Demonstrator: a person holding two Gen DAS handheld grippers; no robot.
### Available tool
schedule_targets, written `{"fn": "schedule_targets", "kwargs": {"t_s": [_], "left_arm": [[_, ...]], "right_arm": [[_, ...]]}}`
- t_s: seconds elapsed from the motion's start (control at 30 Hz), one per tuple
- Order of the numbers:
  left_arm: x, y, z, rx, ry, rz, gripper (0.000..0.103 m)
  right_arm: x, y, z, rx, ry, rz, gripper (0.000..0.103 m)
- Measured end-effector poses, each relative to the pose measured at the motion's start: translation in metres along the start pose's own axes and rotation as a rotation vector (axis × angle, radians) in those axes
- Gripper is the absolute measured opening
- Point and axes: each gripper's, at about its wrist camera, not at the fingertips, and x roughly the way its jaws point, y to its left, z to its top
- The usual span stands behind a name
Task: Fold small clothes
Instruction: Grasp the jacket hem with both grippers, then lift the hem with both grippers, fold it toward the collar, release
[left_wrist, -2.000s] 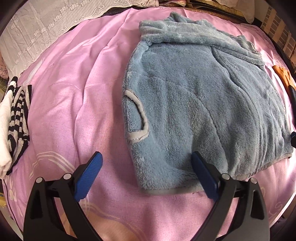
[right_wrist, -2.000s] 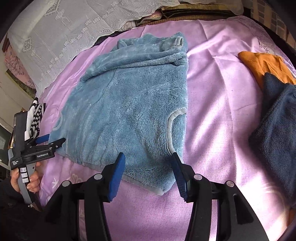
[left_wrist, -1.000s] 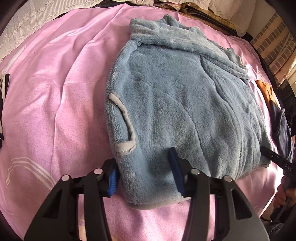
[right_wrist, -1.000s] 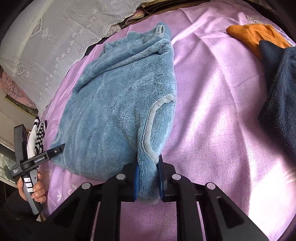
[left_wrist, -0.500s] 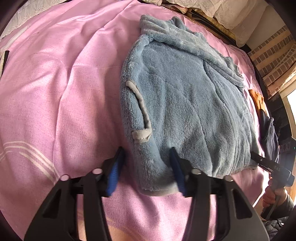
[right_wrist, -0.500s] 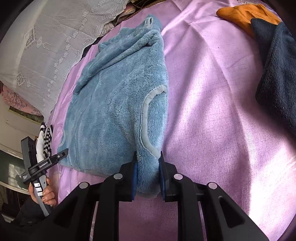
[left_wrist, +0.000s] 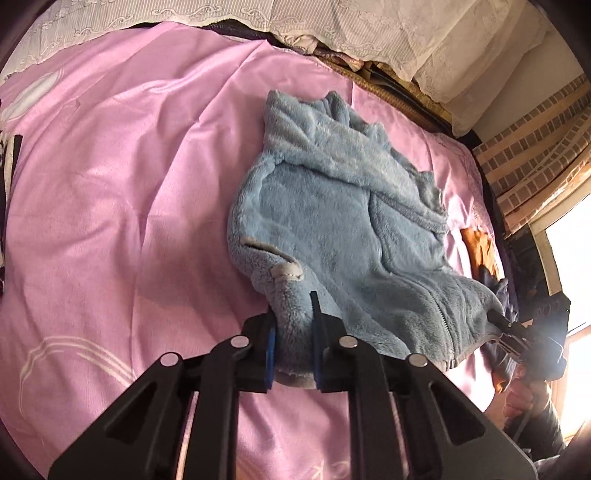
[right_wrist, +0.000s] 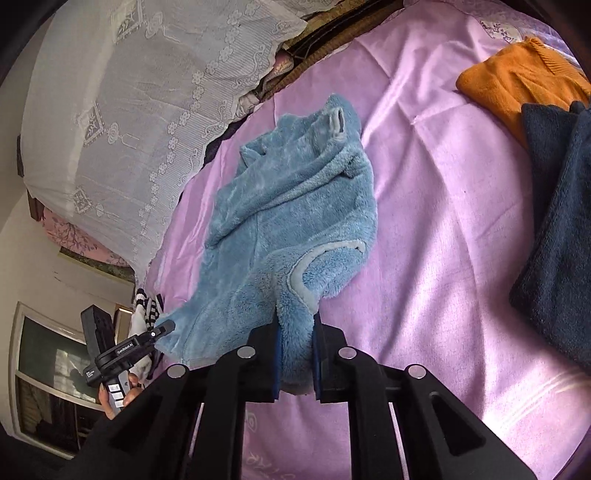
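Left jaws: closed on a bunched hem corner of the fleece (left_wrist: 332, 236); the pads are seen pressed into the pile on both sides. Just closed further onto the cloth.
Left gripper (left_wrist: 293, 347): seen at 6 o'clock in its own view; in the right view (right_wrist: 164, 328) it is at 8 o'clock, its tip at the fleece's other hem corner, with a hand (right_wrist: 118, 397) on the handle.
Right jaws: narrow, clamped on the opposite hem corner of the fleece (right_wrist: 291, 229), with blue pile filling the gap between the pads. Closed a little further just now.
Right gripper (right_wrist: 295, 354): at 6 o'clock in its own view; in the left view (left_wrist: 496, 319) it is at 4 o'clock, its tip against the hem, held by a hand (left_wrist: 524, 402).
Fleece: blue, with a zip; the hem is raised off the sheet at both gripped corners, sagging between them. The collar end lies on the sheet toward 12 o'clock. A grey-trimmed armhole is seen just beyond each pair of jaws.
Sheet (left_wrist: 110, 221): pink, creased, under the fleece.
Orange garment (right_wrist: 517, 81): at 2 o'clock in the right view, on the sheet, apart from the fleece.
Navy garment (right_wrist: 557, 229): at 3 o'clock, partly overlapping the orange one.
Striped cloth (right_wrist: 146, 308): at 8 o'clock in the right view, behind the left gripper.
Lace cover (right_wrist: 122, 110): white, at 10 o'clock, beyond the sheet's far edge.
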Motion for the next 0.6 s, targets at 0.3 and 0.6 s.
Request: {"fn": "schedule_targets", "kwargs": {"t_s": [0.3,0.6], "left_arm": [[0.004,-0.016,0.080,-0.016,-0.056,0.007,0.014],[0.040,-0.025,0.167,-0.013,-0.088,0.011,0.014]], "right_arm": [[0.010,0.016,0.069,0.059,-0.042,0.109,0.013],[0.052,0.014,0.150,0.094,-0.071,0.161,0.013]]}}
